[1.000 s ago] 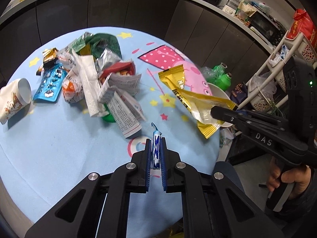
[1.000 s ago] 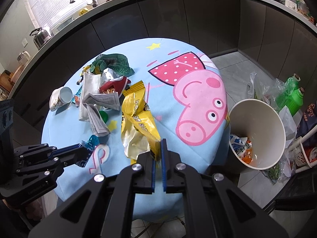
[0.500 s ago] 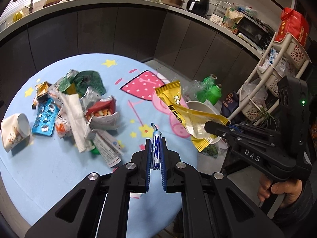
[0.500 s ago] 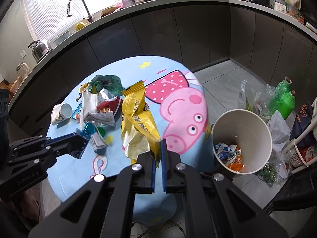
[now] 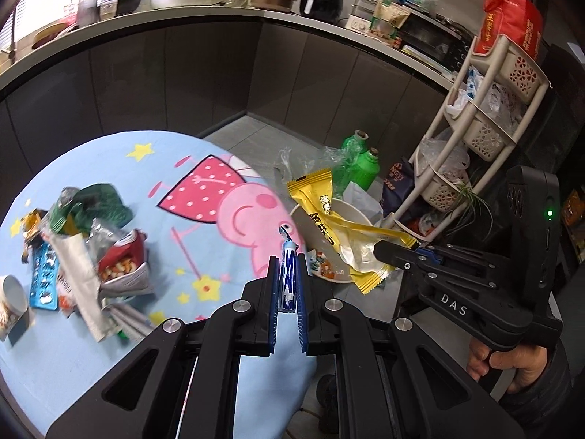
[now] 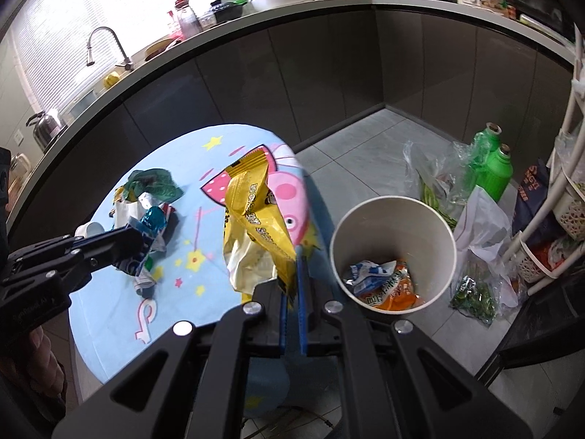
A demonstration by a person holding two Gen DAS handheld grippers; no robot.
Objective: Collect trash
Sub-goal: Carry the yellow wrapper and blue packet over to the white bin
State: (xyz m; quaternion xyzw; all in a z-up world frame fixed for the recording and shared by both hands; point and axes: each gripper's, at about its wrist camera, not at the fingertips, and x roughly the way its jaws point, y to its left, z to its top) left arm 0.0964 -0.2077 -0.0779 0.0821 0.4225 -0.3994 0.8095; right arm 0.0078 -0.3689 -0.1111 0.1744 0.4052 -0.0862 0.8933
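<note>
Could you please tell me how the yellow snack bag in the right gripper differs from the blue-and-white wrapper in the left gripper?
The yellow snack bag is large, crumpled and torn open, flopping well beyond the right gripper; the blue-and-white wrapper is small, narrow and mostly tucked upright between the left gripper's fingers. The bag hangs at the table's edge beside the bin; the wrapper sits farther from it. Both are gripped and off the table.

Open bin (image 6: 393, 252) mouth — table edge (image 6: 314, 226) just beside

The yellow wrapper (image 5: 340, 234) hides most of the bin (image 5: 356, 207).
</note>
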